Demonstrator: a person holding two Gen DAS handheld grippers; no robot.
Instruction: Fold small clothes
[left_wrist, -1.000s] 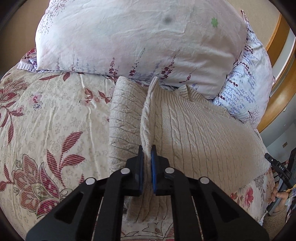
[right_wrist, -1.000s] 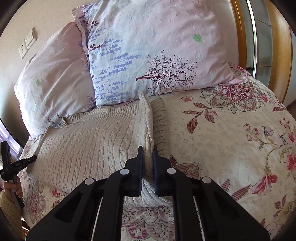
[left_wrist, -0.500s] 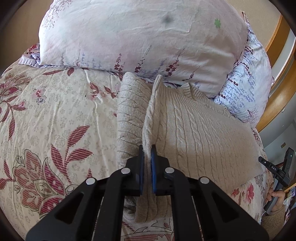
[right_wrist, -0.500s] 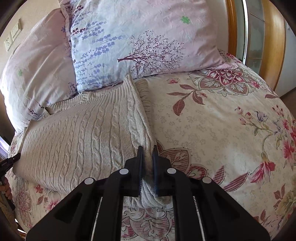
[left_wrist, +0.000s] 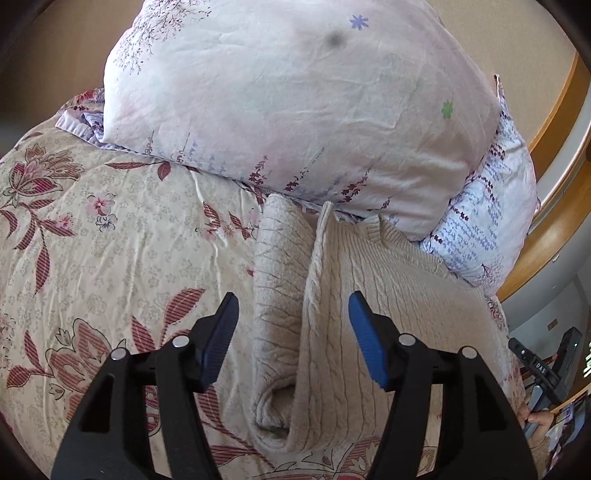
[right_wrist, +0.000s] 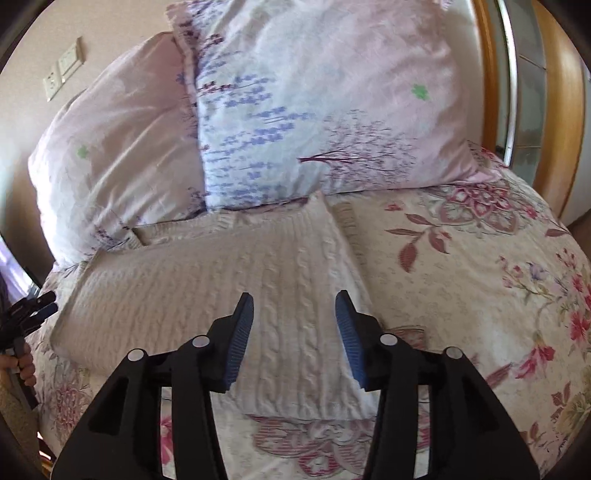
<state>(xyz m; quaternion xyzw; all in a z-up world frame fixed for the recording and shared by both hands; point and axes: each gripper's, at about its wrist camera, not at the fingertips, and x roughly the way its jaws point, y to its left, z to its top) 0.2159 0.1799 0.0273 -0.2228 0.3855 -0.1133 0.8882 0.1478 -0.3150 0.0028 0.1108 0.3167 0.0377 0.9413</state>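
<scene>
A beige cable-knit sweater lies on the floral bedspread, its collar against the pillows. In the left wrist view its left side stands up as a loose folded ridge with a sleeve beside it. My left gripper is open, its jaws either side of that ridge, holding nothing. In the right wrist view the sweater lies flat. My right gripper is open just above its right edge and holds nothing.
Two large floral pillows lean at the head of the bed. A wooden frame runs along the right. The bedspread extends right of the sweater. The other gripper shows at each view's outer edge.
Both grippers were shut on the sweater's side edges half a second ago. Both have opened and let go. The right side now lies flat; the left side stays bunched.
</scene>
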